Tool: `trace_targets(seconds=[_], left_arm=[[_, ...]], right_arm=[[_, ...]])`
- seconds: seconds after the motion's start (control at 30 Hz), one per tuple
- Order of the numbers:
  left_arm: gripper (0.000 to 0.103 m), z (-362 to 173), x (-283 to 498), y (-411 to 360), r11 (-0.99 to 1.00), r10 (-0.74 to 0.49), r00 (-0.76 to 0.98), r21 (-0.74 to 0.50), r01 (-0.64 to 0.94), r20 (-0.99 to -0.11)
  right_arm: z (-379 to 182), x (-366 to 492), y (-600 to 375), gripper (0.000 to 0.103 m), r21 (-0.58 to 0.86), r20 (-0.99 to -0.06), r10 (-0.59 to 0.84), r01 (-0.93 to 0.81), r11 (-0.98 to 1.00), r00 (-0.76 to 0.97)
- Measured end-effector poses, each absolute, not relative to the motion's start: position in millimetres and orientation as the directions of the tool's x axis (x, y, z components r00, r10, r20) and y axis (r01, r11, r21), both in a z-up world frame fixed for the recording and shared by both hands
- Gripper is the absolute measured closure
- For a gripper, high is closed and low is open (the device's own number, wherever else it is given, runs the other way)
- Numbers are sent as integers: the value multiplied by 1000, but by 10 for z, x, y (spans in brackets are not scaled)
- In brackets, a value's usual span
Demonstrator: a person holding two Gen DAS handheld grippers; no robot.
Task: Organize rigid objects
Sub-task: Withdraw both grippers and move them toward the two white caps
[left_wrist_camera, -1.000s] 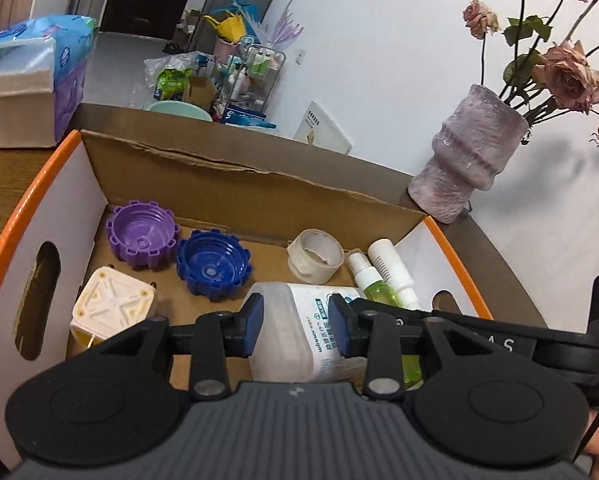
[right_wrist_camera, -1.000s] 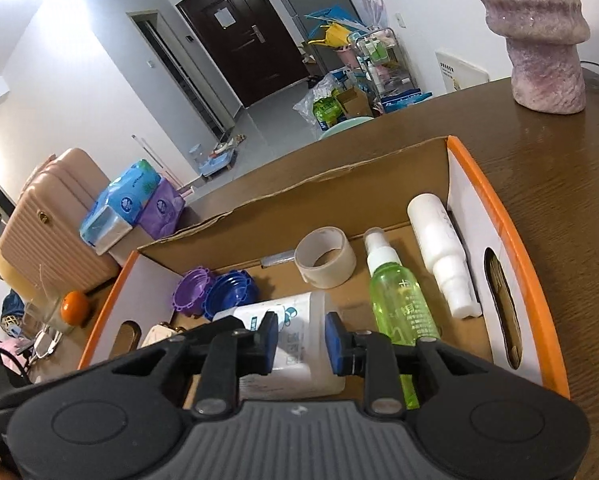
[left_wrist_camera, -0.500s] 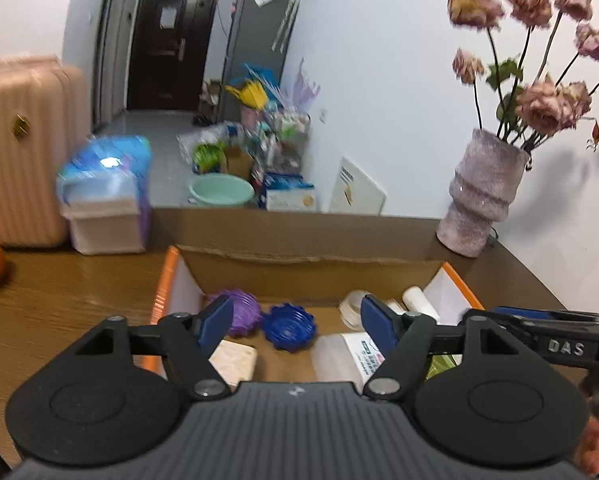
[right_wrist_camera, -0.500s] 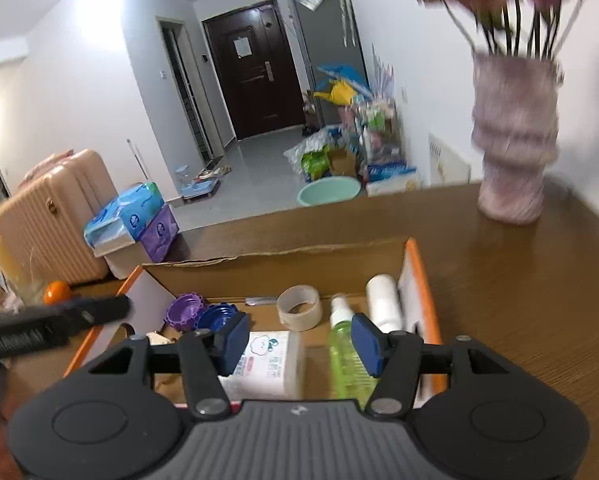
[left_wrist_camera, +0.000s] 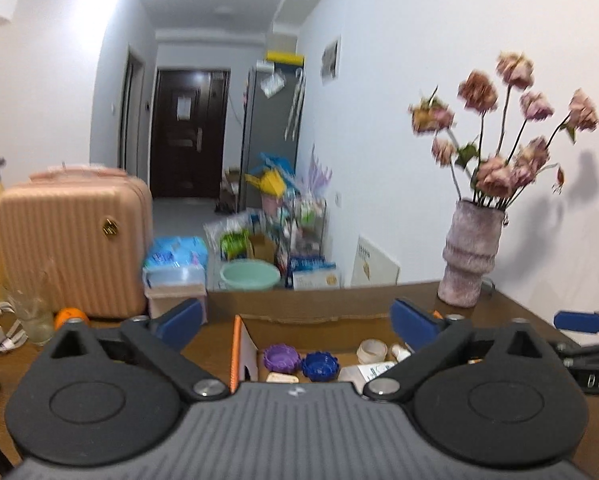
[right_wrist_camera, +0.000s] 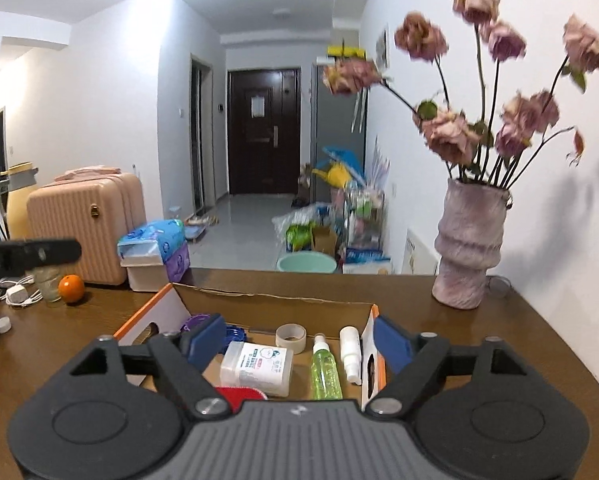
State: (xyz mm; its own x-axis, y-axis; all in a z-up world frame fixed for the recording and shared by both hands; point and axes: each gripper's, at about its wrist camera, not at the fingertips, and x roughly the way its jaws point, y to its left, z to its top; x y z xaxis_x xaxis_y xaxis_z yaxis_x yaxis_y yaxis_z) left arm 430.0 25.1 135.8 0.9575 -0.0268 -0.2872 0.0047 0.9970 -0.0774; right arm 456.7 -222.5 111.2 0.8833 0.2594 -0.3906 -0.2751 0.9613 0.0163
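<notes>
Orange-edged cardboard box on the wooden tabletop, holding a white bottle lying beside a green spray bottle, tape roll near its far wall, left gripper and right gripper above the box, jaws opening, nothing gripped.

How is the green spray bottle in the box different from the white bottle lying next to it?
The green spray bottle is see-through green with a white spray top; the white bottle is opaque white all over. The green spray bottle looks longer and reaches nearer the camera; the white bottle lies closer to the box's orange-edged side wall. Both lie flat on the box floor, side by side, with neither gripper touching them.
</notes>
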Motion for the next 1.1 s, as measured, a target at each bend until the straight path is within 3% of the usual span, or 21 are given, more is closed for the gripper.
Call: trace_targets(seconds=[0.13, 0.47, 0.87, 1.1], left_arm=[[0, 1347, 4007, 275, 997, -33, 966, -74, 15, -255], [0, 1022, 3339, 324, 999, 0, 984, -36, -7, -179], [0, 653, 2485, 326, 999, -46, 985, -36, 40, -164], [0, 410, 1948, 424, 998, -62, 971, 10, 66, -229]], right_arm=[[1033, 4267, -2205, 4, -2, -340, 225, -240, 971, 913], [925, 3540, -2138, 0, -59, -181, 215, -229, 972, 960], [631, 2840, -2278, 0, 29, -213, 224, -223, 974, 951], [458, 2351, -2326, 0, 21, -288, 249, -254, 967, 925]])
